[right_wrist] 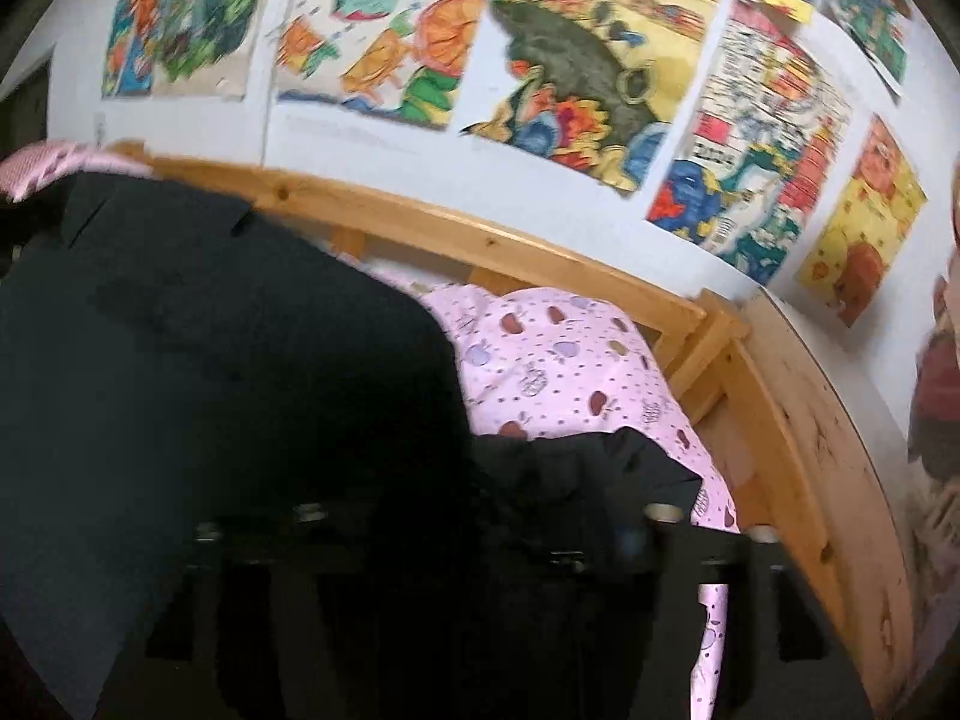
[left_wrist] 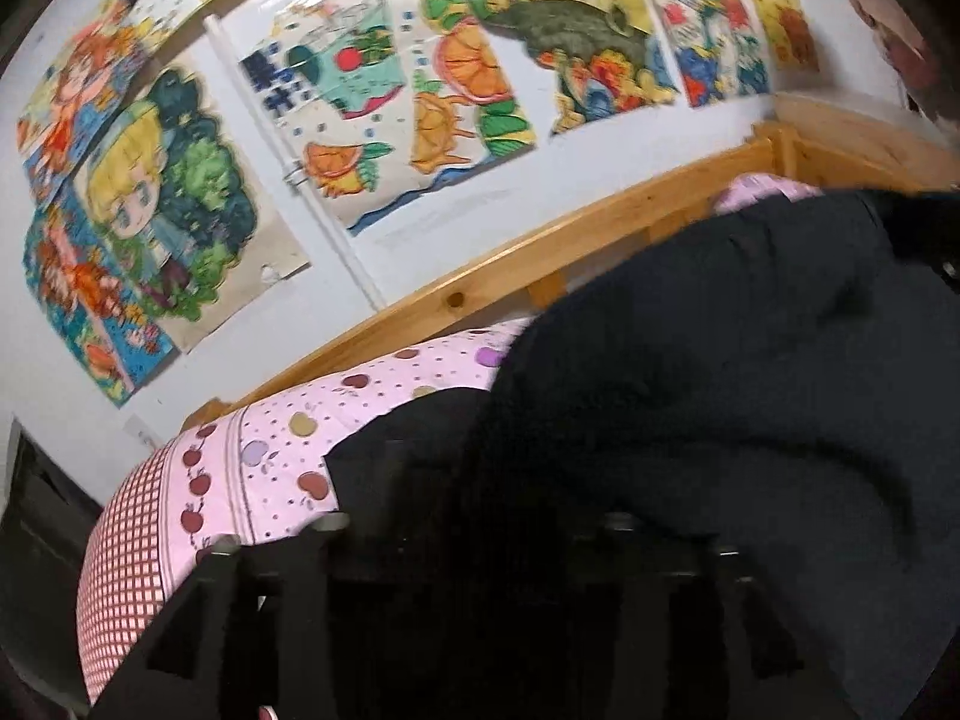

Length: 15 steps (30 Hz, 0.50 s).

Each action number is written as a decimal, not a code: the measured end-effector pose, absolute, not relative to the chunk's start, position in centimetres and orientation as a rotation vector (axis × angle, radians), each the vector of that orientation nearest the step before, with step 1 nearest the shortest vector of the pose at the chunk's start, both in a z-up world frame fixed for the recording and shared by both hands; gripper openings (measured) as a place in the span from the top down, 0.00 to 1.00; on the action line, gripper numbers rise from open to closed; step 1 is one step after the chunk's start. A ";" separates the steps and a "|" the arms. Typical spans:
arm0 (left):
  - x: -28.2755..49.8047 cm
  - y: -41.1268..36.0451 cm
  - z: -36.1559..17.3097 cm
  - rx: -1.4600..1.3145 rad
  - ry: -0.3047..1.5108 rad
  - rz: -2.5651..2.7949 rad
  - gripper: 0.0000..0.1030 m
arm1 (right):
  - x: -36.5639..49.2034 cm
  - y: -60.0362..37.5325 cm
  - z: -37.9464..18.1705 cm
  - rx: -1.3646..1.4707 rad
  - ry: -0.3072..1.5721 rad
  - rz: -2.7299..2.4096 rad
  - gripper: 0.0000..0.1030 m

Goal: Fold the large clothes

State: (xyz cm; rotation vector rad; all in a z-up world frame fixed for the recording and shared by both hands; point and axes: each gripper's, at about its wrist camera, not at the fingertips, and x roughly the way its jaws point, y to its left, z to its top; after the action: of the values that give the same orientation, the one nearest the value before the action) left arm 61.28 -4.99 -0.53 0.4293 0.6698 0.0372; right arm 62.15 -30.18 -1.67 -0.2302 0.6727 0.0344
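A: Lying straight ahead of both grippers, the large black fabric garment (left_wrist: 690,390) is spread over the pink apple-print bedsheet (left_wrist: 276,456) of the pale wooden bed frame (left_wrist: 480,276).

B: And the left black two-finger gripper (left_wrist: 474,546)?

A: Its fingers are low in the left wrist view, sunk against the dark cloth. I cannot tell how wide it stands or whether it has any cloth.

B: The right black two-finger gripper (right_wrist: 480,534)?

A: Same trouble: black on black. A bunched edge of the garment (right_wrist: 240,360) lies just ahead of it, to its right, with the sheet (right_wrist: 558,354) beyond. I cannot tell its opening or its hold.

B: What is past the bed?

A: A white wall (left_wrist: 210,360) covered with bright hand-coloured paper drawings (left_wrist: 384,90), up and beyond both grippers; the frame's rail (right_wrist: 540,258) runs beneath them
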 end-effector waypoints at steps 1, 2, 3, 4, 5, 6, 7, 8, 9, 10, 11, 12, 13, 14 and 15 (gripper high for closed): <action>61.2 -4.5 -0.1 0.396 0.658 0.042 0.28 | 62.2 -30.6 -1.4 -0.212 0.665 0.038 0.29; 61.1 -4.1 0.2 0.369 0.648 0.046 0.22 | 62.0 -31.0 -1.1 -0.189 0.650 0.043 0.29; 61.1 -3.7 0.6 0.339 0.639 0.048 0.15 | 61.8 -31.3 -0.8 -0.173 0.637 0.043 0.28; 61.0 -3.2 1.0 0.306 0.635 0.046 0.14 | 61.7 -31.6 -0.6 -0.160 0.622 0.038 0.28; 61.0 -3.0 1.2 0.287 0.634 0.046 0.13 | 61.5 -31.9 -0.4 -0.146 0.602 0.031 0.25; 61.0 -2.7 1.4 0.266 0.633 0.050 0.13 | 61.1 -32.2 -0.1 -0.128 0.574 0.024 0.24; 60.8 -2.3 1.7 0.240 0.627 0.052 0.12 | 60.9 -32.4 0.1 -0.111 0.550 0.022 0.23; 60.6 -2.0 2.0 0.214 0.615 0.050 0.12 | 60.2 -32.8 0.6 -0.080 0.508 0.017 0.23; 60.3 -1.8 2.2 0.195 0.601 0.046 0.11 | 59.4 -33.0 1.1 -0.050 0.467 0.004 0.23; 59.8 -1.6 2.4 0.172 0.581 0.038 0.11 | 58.7 -33.2 1.4 -0.023 0.435 -0.011 0.22; 59.3 -1.4 2.6 0.153 0.562 0.026 0.11 | 57.8 -33.4 1.8 0.011 0.404 -0.015 0.19; 58.6 -1.3 2.8 0.136 0.535 0.005 0.10 | 56.9 -33.5 2.0 0.040 0.379 -0.004 0.14; 57.8 -1.2 2.9 0.124 0.506 -0.014 0.09 | 56.2 -33.5 2.1 0.057 0.361 0.010 0.13; 56.8 -1.2 3.0 0.119 0.481 -0.034 0.06 | 55.4 -33.3 2.1 0.064 0.348 0.030 0.12; 56.3 -1.3 3.0 0.118 0.469 -0.048 0.06 | 54.9 -33.1 1.9 0.063 0.344 0.048 0.12</action>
State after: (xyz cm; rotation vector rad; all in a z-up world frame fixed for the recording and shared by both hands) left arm 56.31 -1.31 3.01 0.1177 0.4695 -0.0478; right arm 54.87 -33.06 1.88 0.0634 0.3435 0.0475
